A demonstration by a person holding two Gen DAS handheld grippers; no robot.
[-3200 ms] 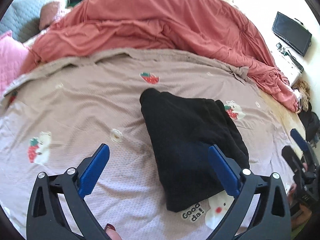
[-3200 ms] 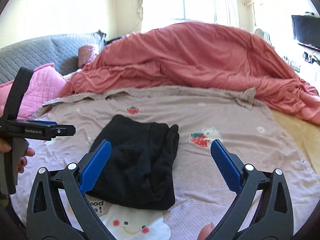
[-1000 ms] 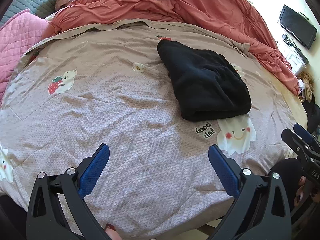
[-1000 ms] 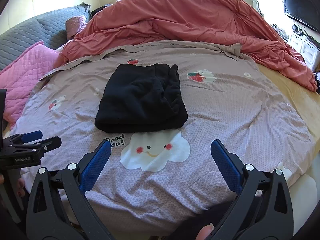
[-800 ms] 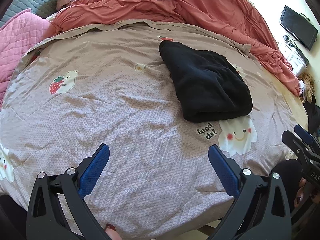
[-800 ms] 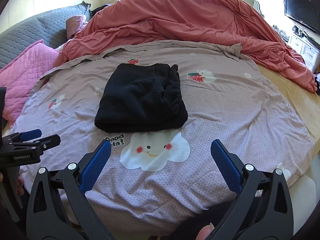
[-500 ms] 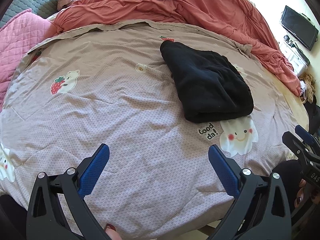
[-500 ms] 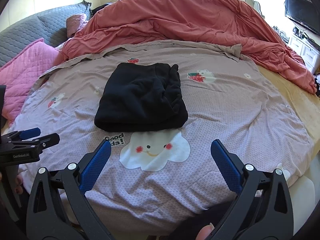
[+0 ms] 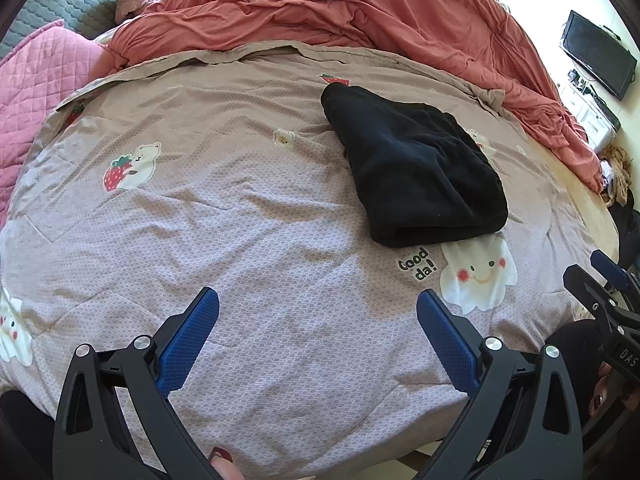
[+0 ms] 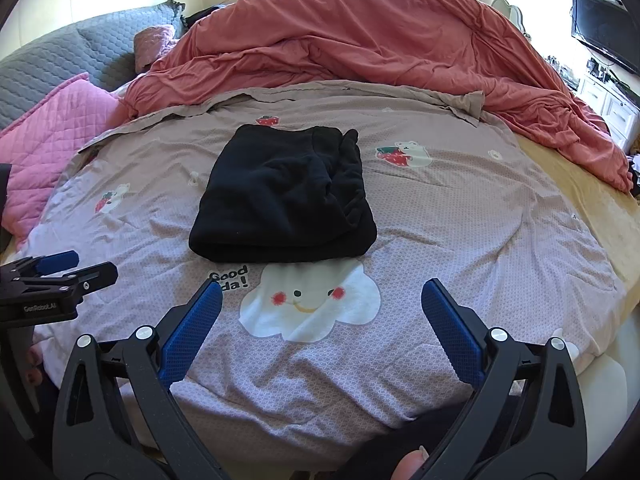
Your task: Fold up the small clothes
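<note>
One black fleecy garment (image 10: 284, 200), folded into a thick rectangle, sat on the mauve cartoon-print quilt (image 10: 460, 232) just above the white smiling cloud print (image 10: 310, 304). Compared with a few seconds before, both claws had backed well away from it toward the near edge of the bed, and over the last second barely anything shifted. My guess is this piece was finished.

The left gripper (image 9: 318, 326) and right gripper (image 10: 322, 312) both had their blue pads spread wide with nothing between them. Behind the quilt was a rumpled coral-red duvet (image 10: 380, 40).

Couldn't tell what kind of garment it was, too dark to read the layers. No other clothes showed. Only fingertips of the person were visible at the bottom.
</note>
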